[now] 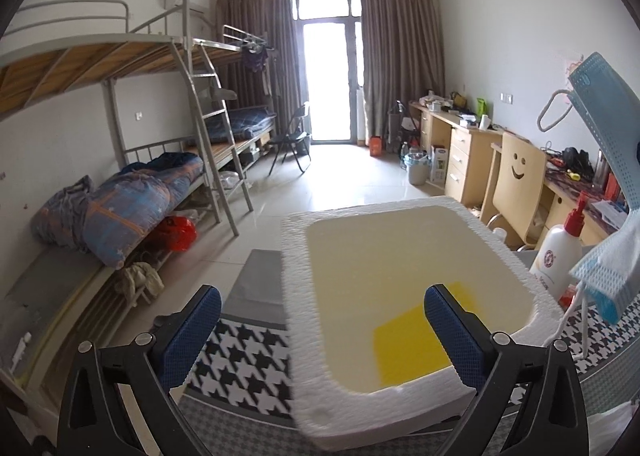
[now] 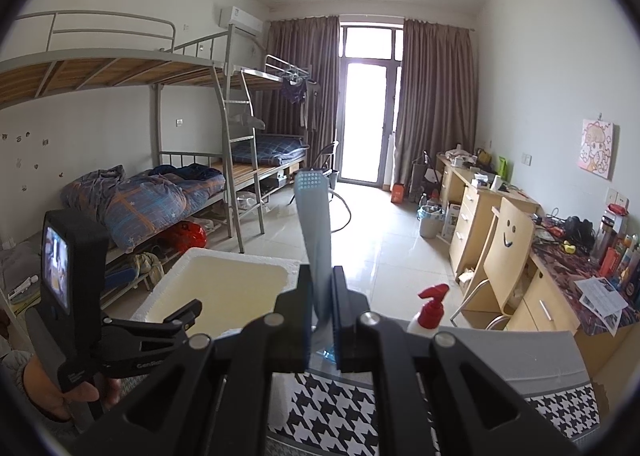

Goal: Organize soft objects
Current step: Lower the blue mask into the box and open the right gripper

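Note:
My left gripper [image 1: 322, 292] is open wide, its blue pads either side of the near left corner of a white foam box [image 1: 296, 296]. Nothing is between the pads. A flat yellow piece [image 1: 412, 340] lies on the box's pale floor. My right gripper [image 2: 323, 288] is shut on a blue face mask [image 2: 314, 216], which stands up from the jaws. In the left wrist view the same mask [image 1: 600, 128] hangs at the right edge, beside the box, with its ear loops dangling.
The box stands on a table with a black-and-white houndstooth cover [image 1: 248, 368]. A white bottle with a red pump [image 1: 560, 252] stands right of the box. A hand [image 2: 52, 396] holds the left gripper. Bunk beds line the left wall, desks and a chair the right.

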Tool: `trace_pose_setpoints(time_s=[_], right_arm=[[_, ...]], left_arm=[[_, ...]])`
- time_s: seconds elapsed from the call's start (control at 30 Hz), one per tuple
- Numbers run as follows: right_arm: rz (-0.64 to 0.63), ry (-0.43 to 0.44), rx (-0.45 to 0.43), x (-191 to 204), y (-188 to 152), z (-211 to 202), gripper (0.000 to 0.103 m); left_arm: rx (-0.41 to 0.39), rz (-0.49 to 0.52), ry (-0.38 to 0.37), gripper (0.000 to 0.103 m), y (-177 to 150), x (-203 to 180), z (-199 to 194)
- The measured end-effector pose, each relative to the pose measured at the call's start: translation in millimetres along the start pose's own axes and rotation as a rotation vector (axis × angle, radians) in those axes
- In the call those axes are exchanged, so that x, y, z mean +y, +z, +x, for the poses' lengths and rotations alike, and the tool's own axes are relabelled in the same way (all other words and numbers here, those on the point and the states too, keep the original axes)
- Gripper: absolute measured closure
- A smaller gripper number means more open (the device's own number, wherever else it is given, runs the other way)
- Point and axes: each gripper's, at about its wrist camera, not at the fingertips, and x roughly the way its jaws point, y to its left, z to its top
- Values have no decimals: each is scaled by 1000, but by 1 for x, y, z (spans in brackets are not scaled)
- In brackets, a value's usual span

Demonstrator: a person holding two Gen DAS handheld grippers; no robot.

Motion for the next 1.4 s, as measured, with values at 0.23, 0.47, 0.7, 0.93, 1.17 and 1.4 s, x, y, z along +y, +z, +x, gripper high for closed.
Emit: trace_pose_setpoints(time_s=[0.23,0.47,0.7,0.93,1.17,1.4], right_arm=[[-14,20,-17,11,9,2,92],[-19,44,8,21,8,19,92],[-31,74,39,33,5,32,92],[-54,89,67,46,5,44,92],[-71,100,98,54,1,57,92],[-75,110,154,58,-3,74,92]], left_arm=[[-13,-51,19,1,-4,23,-12],[-24,-72,32,1,-10,33,-25],[-37,-87,26,1,-19,48,-35],[-55,-114,21,1,-28,61,-50],[-56,-119,2,1,-40,60,-57],[-62,-116,-17,1,-46,60,-63]])
